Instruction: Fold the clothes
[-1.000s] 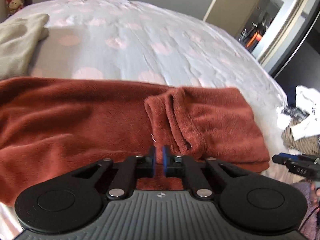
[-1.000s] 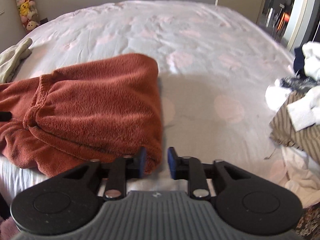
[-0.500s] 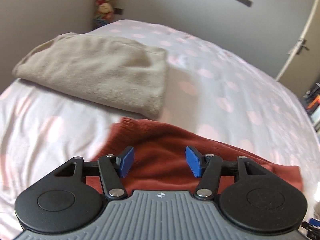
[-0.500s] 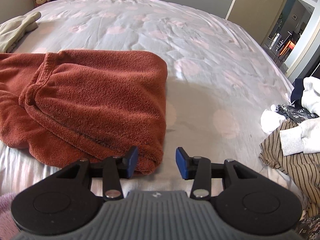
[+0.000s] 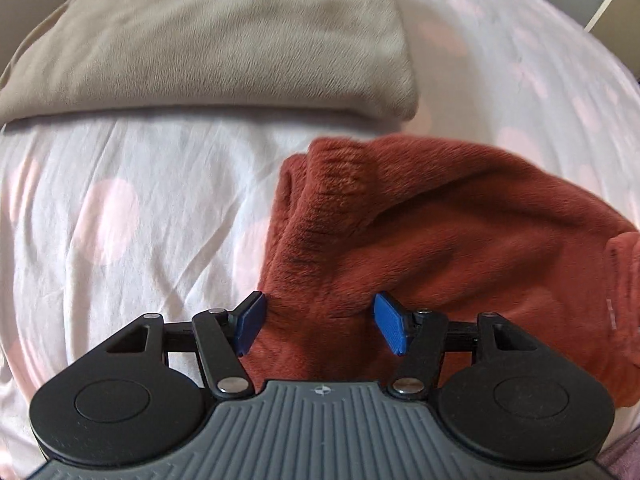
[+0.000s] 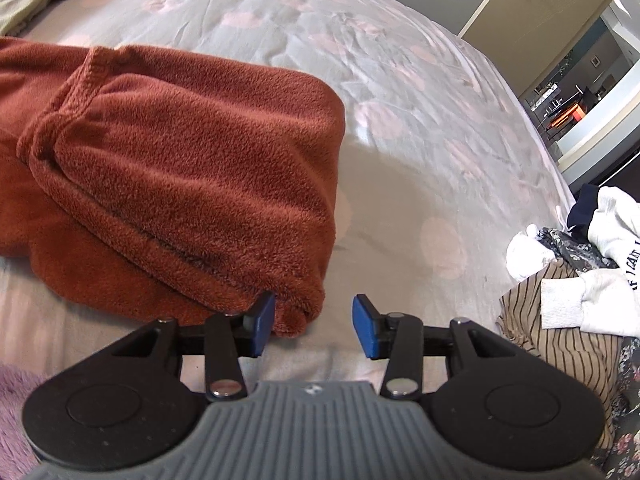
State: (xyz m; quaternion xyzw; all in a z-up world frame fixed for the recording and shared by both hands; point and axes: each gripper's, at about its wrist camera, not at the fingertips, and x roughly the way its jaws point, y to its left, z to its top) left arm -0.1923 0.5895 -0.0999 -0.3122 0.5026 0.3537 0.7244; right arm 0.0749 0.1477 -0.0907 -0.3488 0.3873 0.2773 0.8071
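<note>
Partial lettering on white sweatshirt (image 6: pixel 612 236).

The fleece garment (image 6: pixel 192 168) lies on the bed (image 6: pixel 400 128); folded cloth (image 5: pixel 208 40) lies beyond it, clothes pile (image 6: pixel 568 280) right.

My left gripper (image 5: pixel 318 326): matt black plastic arms, ribbed grey body, blue textured pads (image 5: pixel 391 328), shiny metal rivets. Btwn the pads, rust-red fleece garment (image 5: pixel 420 240), plush, deep nap. At 12 o'clock a beige folded garment (image 5: pixel 208 36), short soft pile. Bedsheet (image 5: pixel 120 208): thin creased cotton-like cloth w/ pale pink dots. Right gripper (image 6: pixel 314 326) same build; at 3 o'clock a striped woven fabric (image 6: pixel 532 332), smooth.
</note>
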